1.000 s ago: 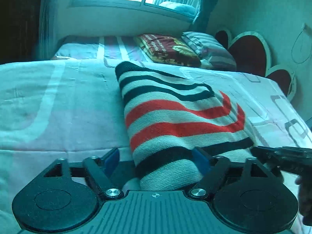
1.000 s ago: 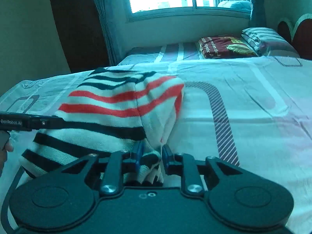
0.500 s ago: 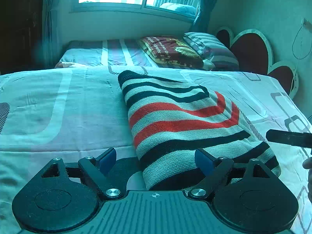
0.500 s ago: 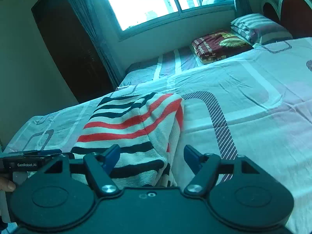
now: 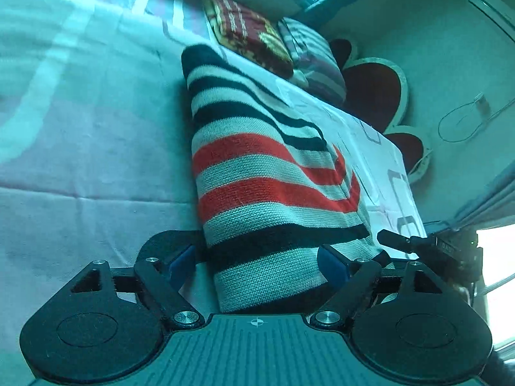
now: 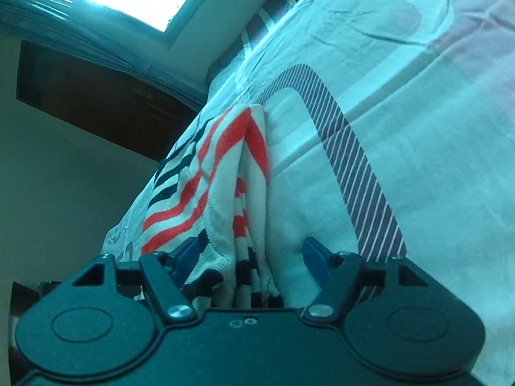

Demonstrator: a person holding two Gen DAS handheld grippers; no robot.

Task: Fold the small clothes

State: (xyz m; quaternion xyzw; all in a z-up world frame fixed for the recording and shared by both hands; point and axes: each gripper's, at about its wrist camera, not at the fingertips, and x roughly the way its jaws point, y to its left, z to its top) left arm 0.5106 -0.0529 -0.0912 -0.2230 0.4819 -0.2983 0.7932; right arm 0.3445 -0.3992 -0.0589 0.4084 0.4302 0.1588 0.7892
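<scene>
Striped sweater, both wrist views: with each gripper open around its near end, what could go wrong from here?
1. The left gripper straddles the whole folded striped sweater; closing there may bunch the thick knit rather than pinch an edge.
2. The right gripper faces several loose layers; it may catch only some, and the fold could splay.
3. The grippers sit close together; they could collide.

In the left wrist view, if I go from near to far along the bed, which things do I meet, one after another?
Left gripper, open → striped sweater lying on the bed sheet → dark red patterned pillow → striped pillow.
</scene>
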